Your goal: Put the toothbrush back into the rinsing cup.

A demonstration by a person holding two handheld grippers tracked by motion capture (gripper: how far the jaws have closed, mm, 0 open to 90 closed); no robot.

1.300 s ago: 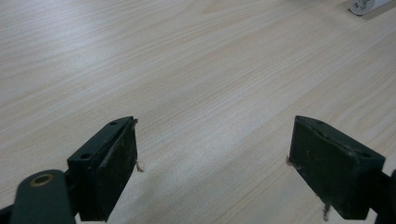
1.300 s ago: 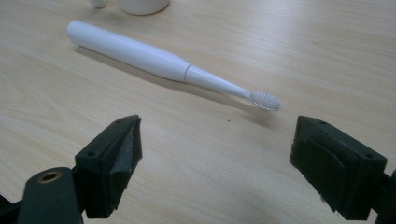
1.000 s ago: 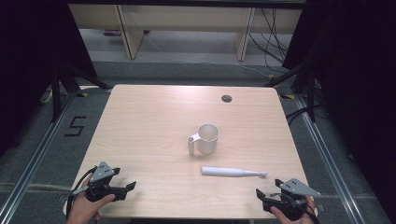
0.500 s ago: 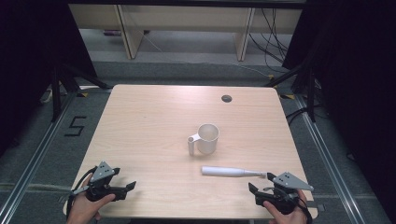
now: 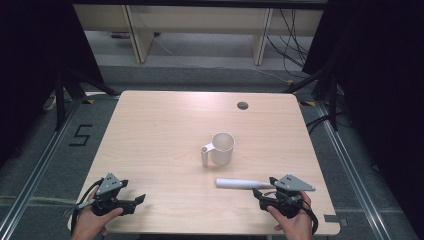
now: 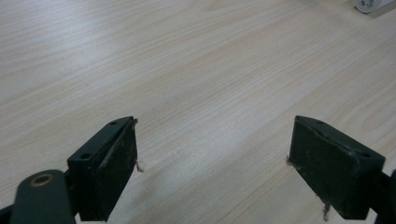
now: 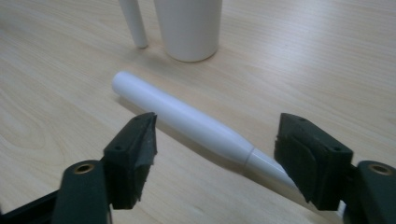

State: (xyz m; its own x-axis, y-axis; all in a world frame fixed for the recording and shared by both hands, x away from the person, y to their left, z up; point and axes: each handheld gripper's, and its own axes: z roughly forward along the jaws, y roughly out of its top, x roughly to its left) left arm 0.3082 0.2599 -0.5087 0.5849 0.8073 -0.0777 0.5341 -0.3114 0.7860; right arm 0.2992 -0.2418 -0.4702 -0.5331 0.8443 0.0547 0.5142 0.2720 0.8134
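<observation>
Item: white toothbrush (image 7: 187, 122), flat on tabletop (image 5: 160, 135) beside mug (image 5: 221, 148). Right gripper (image 7: 219, 154) fingers spread astride it; left gripper (image 6: 215, 163) spread, empty. Risk: round handle rolling aside when pinched.

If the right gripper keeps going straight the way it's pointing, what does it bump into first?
Probably the white toothbrush handle, lying slantwise between the open jaws of the right gripper. The white mug stands farther behind it.

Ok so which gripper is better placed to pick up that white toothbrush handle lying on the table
Right. The right gripper is open with the white handle lying between its jaws; the left gripper sits open over bare table.
</observation>
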